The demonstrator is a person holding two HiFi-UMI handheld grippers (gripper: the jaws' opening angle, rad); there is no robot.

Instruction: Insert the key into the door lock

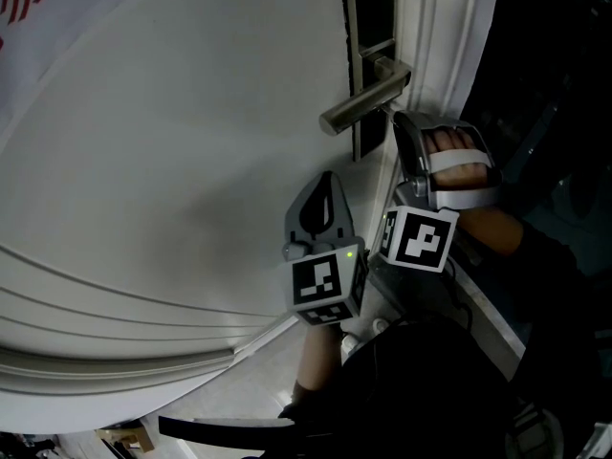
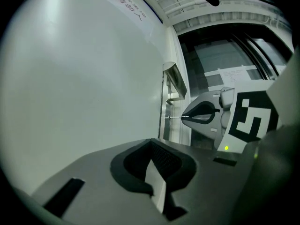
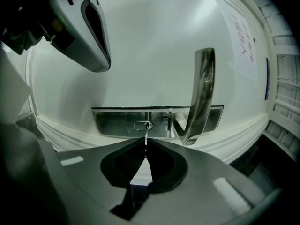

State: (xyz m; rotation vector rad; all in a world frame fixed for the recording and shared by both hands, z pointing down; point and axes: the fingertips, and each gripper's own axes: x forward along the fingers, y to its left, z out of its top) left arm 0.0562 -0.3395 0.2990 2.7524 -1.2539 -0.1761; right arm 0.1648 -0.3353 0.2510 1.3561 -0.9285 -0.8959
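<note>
Right hand-held gripper (image 3: 146, 143) pinches key (image 3: 146, 136), tip at keyhole (image 3: 143, 125) in lock plate (image 3: 117, 121), beside handle (image 3: 201, 93). Left hand-held gripper (image 2: 151, 146) pressed together, empty, clear of plate edge.

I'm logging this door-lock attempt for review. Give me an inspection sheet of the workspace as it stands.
Surface: white door, plain panel with moulding.
Job's things: key points at the keyhole in the metal lock plate. Its tip reaches the keyhole, depth unclear. Lever handle beside it.
Clutter: nothing seen.
Grippers: right gripper shut on the key; left gripper shut, empty, off the lock.
Cables: nothing seen.
Surroundings: printed notice on the door; dark space past the door frame.
</note>
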